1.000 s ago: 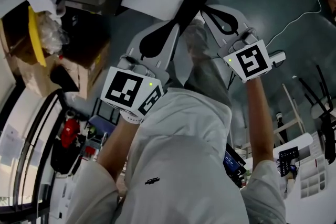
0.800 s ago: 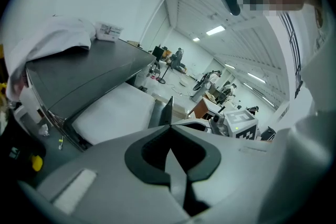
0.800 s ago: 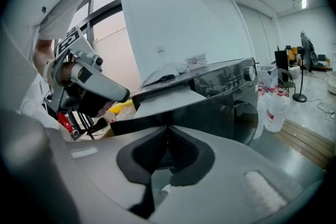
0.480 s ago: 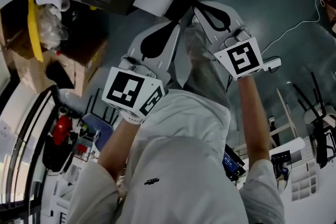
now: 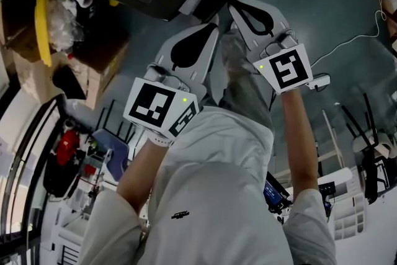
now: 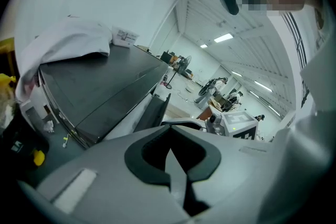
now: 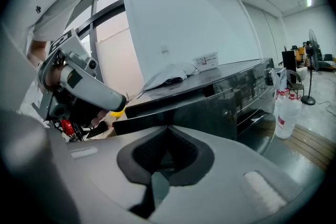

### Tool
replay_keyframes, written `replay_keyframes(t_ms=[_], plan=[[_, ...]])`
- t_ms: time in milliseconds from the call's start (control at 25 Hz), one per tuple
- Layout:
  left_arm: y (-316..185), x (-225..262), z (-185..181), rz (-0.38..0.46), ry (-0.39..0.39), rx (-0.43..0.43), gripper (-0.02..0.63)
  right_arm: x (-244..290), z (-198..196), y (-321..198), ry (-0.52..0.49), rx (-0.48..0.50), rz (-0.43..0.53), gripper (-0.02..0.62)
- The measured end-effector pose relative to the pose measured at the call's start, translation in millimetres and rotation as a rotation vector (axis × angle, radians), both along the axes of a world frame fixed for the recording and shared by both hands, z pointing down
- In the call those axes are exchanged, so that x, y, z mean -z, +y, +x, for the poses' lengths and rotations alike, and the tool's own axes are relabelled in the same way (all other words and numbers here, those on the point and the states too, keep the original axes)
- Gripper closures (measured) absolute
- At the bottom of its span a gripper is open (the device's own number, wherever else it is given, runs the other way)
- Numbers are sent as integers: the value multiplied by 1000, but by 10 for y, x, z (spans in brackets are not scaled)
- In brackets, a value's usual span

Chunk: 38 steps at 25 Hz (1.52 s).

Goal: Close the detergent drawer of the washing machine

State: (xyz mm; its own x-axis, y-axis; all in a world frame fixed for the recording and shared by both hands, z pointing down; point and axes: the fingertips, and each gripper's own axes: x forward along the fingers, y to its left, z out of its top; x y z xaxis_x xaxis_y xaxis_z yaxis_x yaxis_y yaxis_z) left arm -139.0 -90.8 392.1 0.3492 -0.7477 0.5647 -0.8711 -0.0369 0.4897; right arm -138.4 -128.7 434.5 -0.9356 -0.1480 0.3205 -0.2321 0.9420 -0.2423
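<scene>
My left gripper (image 6: 171,126) and right gripper (image 7: 167,126) both have fingers pressed together, empty, the right near the pulled-out detergent drawer (image 7: 147,115) of the dark washing machine (image 7: 236,97), its white label (image 7: 205,62) unreadable.

the washing machine (image 7: 239,99) is dark and shiny, with a flat top. its detergent drawer (image 7: 142,117) is a long dark box up at the top front. it is open and sticks far out.
</scene>
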Motion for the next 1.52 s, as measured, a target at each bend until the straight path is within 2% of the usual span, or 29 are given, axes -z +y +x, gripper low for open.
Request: replay_keyframes(t_ms=[440, 680, 800, 960, 1400, 1520], plan=[[39, -107, -142, -21, 16, 5, 588, -12, -48, 4, -27, -12, -97, 592], [23, -58, -111, -24, 18, 1, 588, 21, -202, -46, -2, 1, -52, 594], [7, -38, -164, -14, 24, 12, 588, 38, -325, -82, -26, -8, -56, 594], [18, -37, -275, -9, 22, 31, 588, -17, -309, -65, 12, 9, -64, 592], [108, -96, -343, -20, 30, 31, 589, 46, -381, -78, -27, -4, -63, 591], [103, -87, -356, -20, 30, 31, 588, -11, -352, -73, 1, -1, -75, 591]])
